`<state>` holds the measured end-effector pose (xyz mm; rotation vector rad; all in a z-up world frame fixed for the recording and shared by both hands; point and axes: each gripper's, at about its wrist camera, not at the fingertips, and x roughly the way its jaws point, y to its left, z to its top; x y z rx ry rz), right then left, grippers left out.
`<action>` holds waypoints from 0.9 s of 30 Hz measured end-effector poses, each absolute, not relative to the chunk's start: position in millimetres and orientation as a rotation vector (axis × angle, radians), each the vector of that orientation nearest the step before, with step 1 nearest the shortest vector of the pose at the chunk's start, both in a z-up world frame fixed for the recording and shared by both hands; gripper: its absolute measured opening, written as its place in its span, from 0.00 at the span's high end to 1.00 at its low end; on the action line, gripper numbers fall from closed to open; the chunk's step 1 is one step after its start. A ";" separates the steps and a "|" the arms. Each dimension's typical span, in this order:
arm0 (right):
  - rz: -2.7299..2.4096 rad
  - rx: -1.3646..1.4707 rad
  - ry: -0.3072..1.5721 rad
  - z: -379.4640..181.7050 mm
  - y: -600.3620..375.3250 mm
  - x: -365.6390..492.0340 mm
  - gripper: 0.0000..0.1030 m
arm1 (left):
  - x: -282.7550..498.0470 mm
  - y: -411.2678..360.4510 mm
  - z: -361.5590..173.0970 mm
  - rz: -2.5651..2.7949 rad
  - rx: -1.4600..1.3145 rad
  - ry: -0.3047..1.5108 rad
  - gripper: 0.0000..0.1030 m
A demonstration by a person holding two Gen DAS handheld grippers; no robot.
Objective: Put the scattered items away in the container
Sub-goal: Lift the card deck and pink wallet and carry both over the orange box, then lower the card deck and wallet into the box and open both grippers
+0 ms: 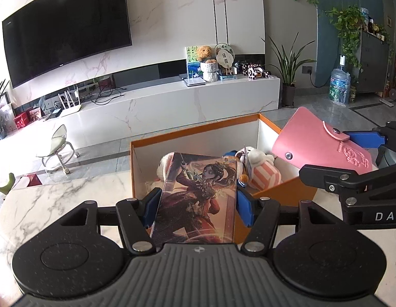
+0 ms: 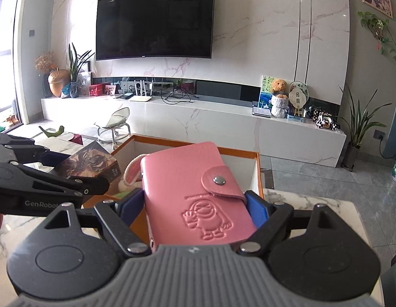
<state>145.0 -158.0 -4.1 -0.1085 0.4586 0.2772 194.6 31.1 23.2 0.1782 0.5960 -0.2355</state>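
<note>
- Currently, orange box (image 1: pixel 195 133) on marble table (image 1: pixel 57 199): plush toys (image 1: pixel 262 171) already inside.
- Illustrated card box (image 1: pixel 195 199): my left gripper (image 1: pixel 198 204) clamps it above the near wall, unreleased.
- Pink wallet (image 2: pixel 198 199): my right gripper (image 2: pixel 195 209) grips it over the box, undropped.

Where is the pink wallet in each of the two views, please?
Left wrist view: the wallet is at the right edge, held in the right tool above the box's right wall.
Right wrist view: the wallet is in the centre, clamped between the blue fingers.
Shared landmark: the orange box, lying behind the wallet in both views.
</note>
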 end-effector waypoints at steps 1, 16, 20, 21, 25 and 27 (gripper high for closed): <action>0.277 -0.111 0.457 -2.8 -157.6 151.8 0.17 | 200.3 29.5 24.0 -0.238 0.183 0.592 0.31; 0.206 -0.077 0.543 -27.3 -161.9 255.1 0.17 | 273.4 16.5 -1.8 -0.250 0.218 0.620 0.31; 0.187 -0.072 0.587 -40.3 -161.1 274.1 0.17 | 285.1 15.6 -13.0 -0.249 0.226 0.650 0.31; 0.183 -0.077 0.596 -42.8 -160.1 277.5 0.17 | 288.0 15.8 -15.4 -0.247 0.225 0.660 0.31; 0.168 -0.084 0.638 -52.5 -156.8 291.1 0.17 | 299.9 18.4 -23.5 -0.239 0.220 0.706 0.31; 0.166 -0.081 0.653 -56.3 -156.6 295.7 0.17 | 302.4 19.2 -26.2 -0.236 0.218 0.719 0.31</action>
